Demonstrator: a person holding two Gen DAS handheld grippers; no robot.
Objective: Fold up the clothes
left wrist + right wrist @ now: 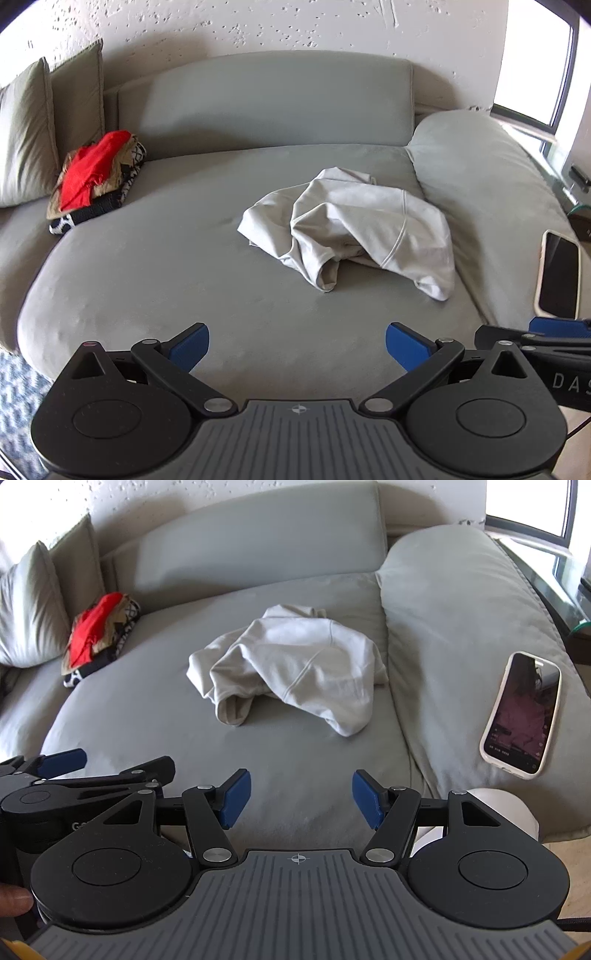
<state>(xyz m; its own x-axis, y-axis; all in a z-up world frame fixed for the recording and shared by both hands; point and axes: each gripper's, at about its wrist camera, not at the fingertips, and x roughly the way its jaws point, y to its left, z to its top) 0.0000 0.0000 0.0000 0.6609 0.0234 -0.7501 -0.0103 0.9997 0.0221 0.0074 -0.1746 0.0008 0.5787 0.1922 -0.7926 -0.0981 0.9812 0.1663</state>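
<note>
Hovering side by side above the near edge of the sofa seat [147, 258], the left tongs [297, 349] and right tongs [301, 799] both stand wide apart and hold nothing. A pale grey garment [347, 225] lies rumpled in a heap in the middle of the seat, at about 1 o'clock from the left tongs and 12 o'clock from the right, well clear of both. One tube of cloth, a sleeve or a leg, I cannot tell which, points toward the near edge with its opening showing.

Off at 10 o'clock, against the cushions [26, 136], sits a pile of clothes [96, 173], red on top, tan and black-and-white beneath; whether these are folded or waiting I cannot tell. A phone [522, 712] rests on the padded arm [461, 627] at 2 o'clock.

Since the grey garment is bunched, doing this well would mean spreading it flat before any crease is made. I would have each pair of tongs pinch a single layer at an outer edge or seam, well apart from one another, then lift and draw outward so the cloth opens. Grabbing the thick middle would only drag the lump along. Keeping the right tongs away from the phone seems wise.
</note>
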